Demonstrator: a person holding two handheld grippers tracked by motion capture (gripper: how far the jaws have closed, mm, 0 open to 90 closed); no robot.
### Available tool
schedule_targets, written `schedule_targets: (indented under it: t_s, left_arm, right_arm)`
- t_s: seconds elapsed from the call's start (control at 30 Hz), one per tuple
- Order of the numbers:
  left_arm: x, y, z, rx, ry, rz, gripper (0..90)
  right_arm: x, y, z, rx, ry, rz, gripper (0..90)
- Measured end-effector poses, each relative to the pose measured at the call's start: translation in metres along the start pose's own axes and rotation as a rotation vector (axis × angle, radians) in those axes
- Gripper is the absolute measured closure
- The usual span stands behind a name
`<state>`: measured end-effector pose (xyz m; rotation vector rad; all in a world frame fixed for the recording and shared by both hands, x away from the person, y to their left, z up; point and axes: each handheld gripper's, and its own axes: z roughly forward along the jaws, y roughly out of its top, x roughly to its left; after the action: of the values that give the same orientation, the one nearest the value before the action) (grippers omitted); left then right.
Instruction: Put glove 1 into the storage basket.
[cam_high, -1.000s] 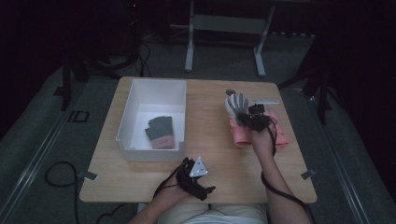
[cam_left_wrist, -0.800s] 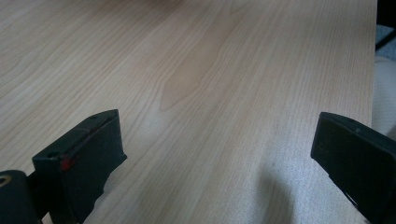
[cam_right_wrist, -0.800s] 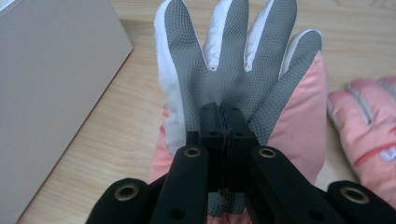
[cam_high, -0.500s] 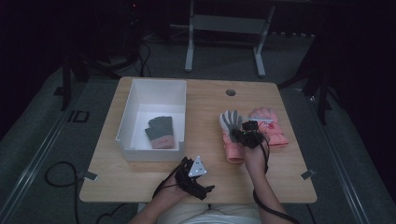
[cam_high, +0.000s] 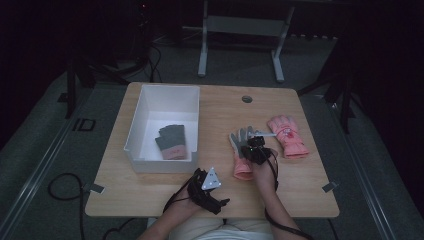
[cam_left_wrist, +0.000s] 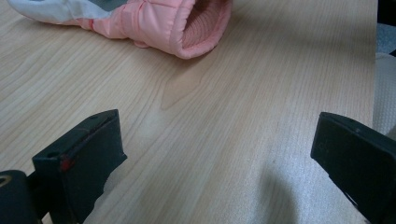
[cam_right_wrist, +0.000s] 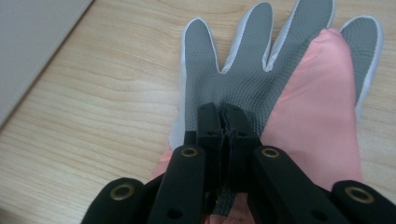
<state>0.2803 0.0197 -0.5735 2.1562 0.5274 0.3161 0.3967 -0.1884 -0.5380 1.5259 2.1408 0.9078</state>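
White bin holds one glove (right fingers pinch palm-up glove, left open)

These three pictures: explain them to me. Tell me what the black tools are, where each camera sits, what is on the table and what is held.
A person sits at a wooden table with a hand-held two-jaw claw in each hand. The wide picture looks down from above. The other two come from cameras riding on each claw, looking along its black jaws.

On the table stand a white bin with a dark glove inside, and a pink glove lying to the right.

The right claw is shut, pinching the grey palm of a grey-and-pink glove. The left claw is open, holding nothing, above bare wood.
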Motion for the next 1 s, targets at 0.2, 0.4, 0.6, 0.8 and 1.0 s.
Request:
schedule_targets:
  t_s: [0.2, 0.4, 0.6, 0.8, 1.0]
  left_arm:
    - [0.000, 0.000, 0.000, 0.001, -0.005, -0.004, 2.0]
    - [0.002, 0.001, -0.001, -0.007, -0.013, -0.012, 2.0]
    - [0.001, 0.001, 0.000, -0.002, -0.010, -0.003, 2.0]
    - [0.001, 0.001, -0.001, -0.001, -0.005, 0.002, 2.0]
    - [0.002, 0.001, 0.000, -0.001, -0.002, -0.001, 2.0]
  right_arm:
    - [-0.002, -0.001, 0.003, -0.005, 0.013, -0.008, 84.0]
    - [-0.005, 0.005, -0.016, -0.059, 0.044, 0.001, 77.6]
    - [-0.029, 0.015, -0.050, -0.142, 0.044, -0.008, 76.5]
    - [-0.090, 0.018, -0.070, -0.203, -0.036, 0.009, 76.3]
    - [-0.134, 0.014, -0.070, -0.205, -0.090, 0.032, 73.8]
